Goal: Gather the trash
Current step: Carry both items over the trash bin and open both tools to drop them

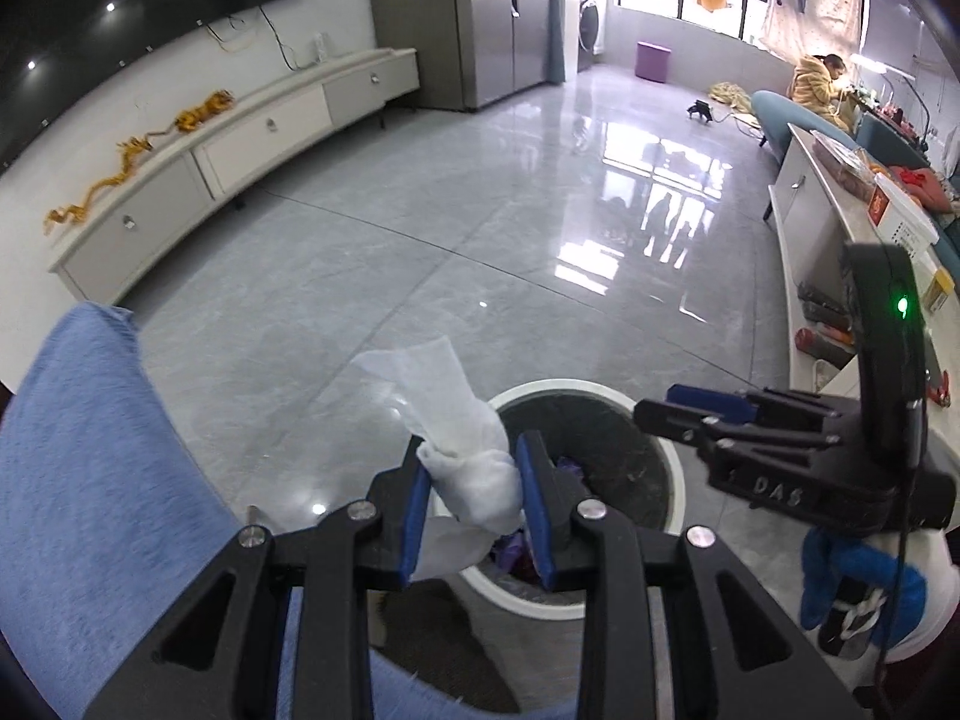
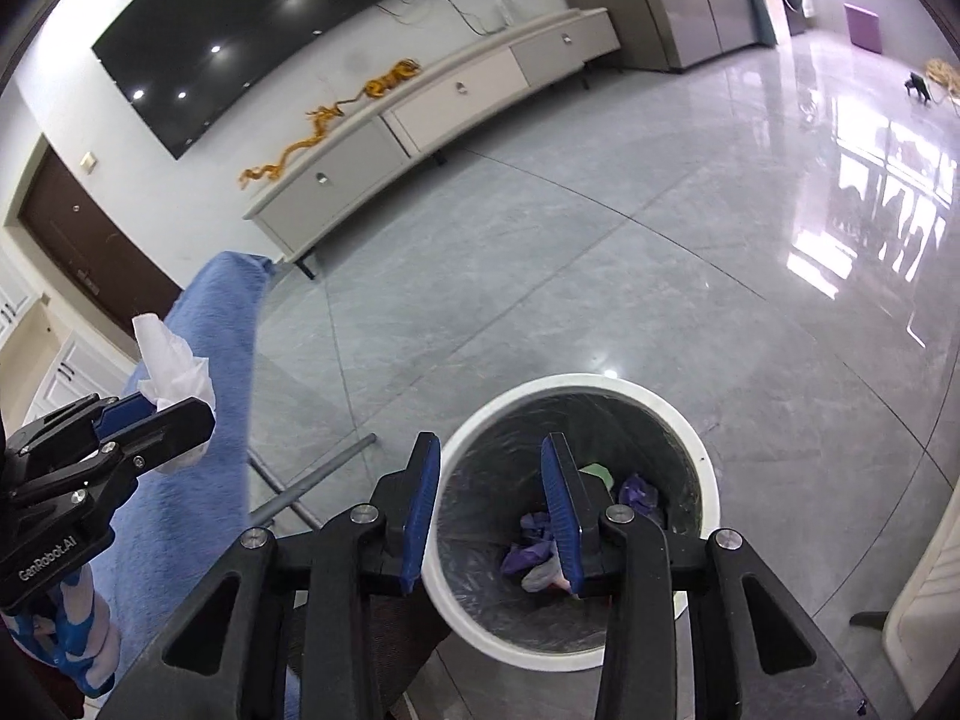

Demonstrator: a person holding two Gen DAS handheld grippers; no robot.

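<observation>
A glossy grey tiled floor (image 1: 420,252) runs back to a long pale media cabinet (image 1: 240,138) under a wall-mounted dark screen (image 2: 270,30). A blue cloth (image 1: 90,450) drapes a surface at the near left.

A white waste bin (image 2: 702,450) with a dark liner stands on the floor directly below both tools. Inside it lie purple scraps (image 2: 531,546), a pale wad and a green piece.

The left gripper (image 1: 474,504) pinches a crumpled white tissue (image 1: 462,438) between its blue pads (image 1: 414,516). The wad fills the gap between them, with a loose flap standing up above the tips and another hanging below. In the left wrist view the tissue sits at the near-left rim of the bin; in the right wrist view it appears over the blue cloth, left of the bin.

The right gripper (image 2: 489,510) is poised over the bin mouth, fingers spread apart with nothing between them.

A gloved hand (image 2: 72,636) shows below the left tool.
</observation>
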